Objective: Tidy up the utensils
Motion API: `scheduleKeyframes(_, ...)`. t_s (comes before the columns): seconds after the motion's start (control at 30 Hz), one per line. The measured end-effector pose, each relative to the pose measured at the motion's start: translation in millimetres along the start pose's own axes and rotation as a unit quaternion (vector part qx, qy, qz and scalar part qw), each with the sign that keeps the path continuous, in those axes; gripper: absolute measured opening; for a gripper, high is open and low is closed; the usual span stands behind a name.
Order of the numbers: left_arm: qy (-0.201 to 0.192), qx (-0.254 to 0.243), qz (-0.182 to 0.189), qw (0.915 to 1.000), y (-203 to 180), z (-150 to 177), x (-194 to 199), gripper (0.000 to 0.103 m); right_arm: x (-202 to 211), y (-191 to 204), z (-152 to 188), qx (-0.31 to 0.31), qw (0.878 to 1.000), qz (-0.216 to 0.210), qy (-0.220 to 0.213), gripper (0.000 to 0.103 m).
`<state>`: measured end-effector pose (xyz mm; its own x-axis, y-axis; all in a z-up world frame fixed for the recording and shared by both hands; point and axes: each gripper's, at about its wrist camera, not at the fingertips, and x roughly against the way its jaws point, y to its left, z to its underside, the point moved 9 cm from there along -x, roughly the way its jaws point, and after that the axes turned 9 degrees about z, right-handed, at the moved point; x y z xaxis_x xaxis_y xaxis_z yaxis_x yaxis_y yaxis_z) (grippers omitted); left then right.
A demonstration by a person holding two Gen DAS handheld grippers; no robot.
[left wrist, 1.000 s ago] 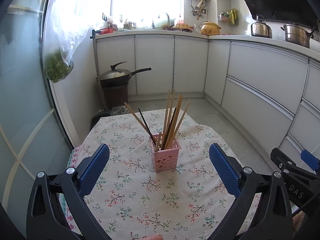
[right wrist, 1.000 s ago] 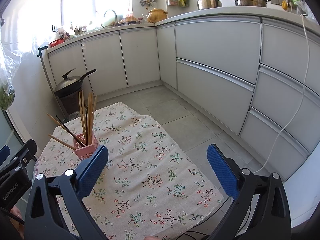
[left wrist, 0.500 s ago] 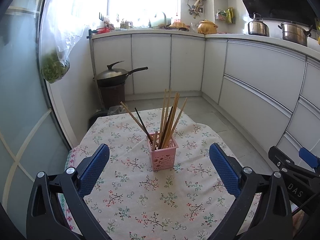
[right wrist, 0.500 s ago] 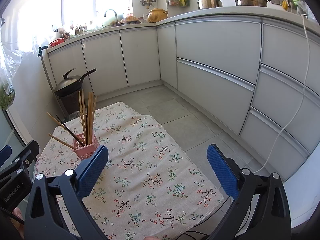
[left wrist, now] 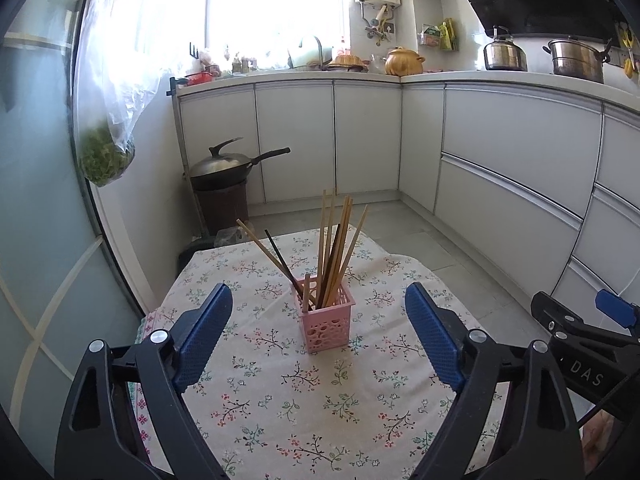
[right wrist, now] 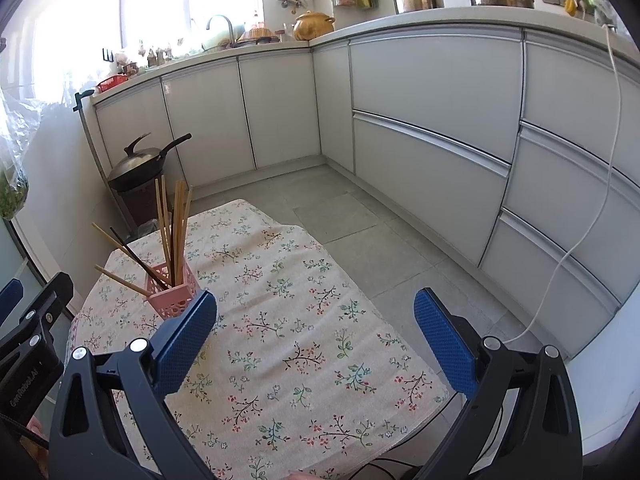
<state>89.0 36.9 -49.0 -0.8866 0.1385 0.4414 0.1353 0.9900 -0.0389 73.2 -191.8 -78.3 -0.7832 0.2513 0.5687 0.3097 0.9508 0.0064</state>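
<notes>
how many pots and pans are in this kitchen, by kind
lidded wok: 1
steel kettle: 1
steel stockpot: 1
brown clay pot: 1
total: 4

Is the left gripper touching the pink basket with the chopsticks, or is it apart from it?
Apart. In the left wrist view the left gripper has its jaws open, and bare tablecloth shows between each blue pad and the pink basket.
</notes>
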Motion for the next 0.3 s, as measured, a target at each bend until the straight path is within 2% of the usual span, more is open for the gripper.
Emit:
scheduleKeyframes(0.07,0.001,0.005,0.002,1.0000,0.3,-0.8,0.5,0.087,-0.5,-0.4,-0.1,-0.001,1.000,0.000,0.000,0.096)
scheduleKeyframes(0.17,0.001,0.006,-0.001,1.0000,1.0,-2.7,1.7,0.096,0.2,-1.4,-0.7,-0.002,1.000,0.001,-0.003,0.096)
scheduleKeyframes(0.3,0.006,0.011,0.004,0.9999,0.4,-1.3,-0.2,0.096,-0.5,-1.4,-0.5,-0.003,1.000,0.000,-0.001,0.096)
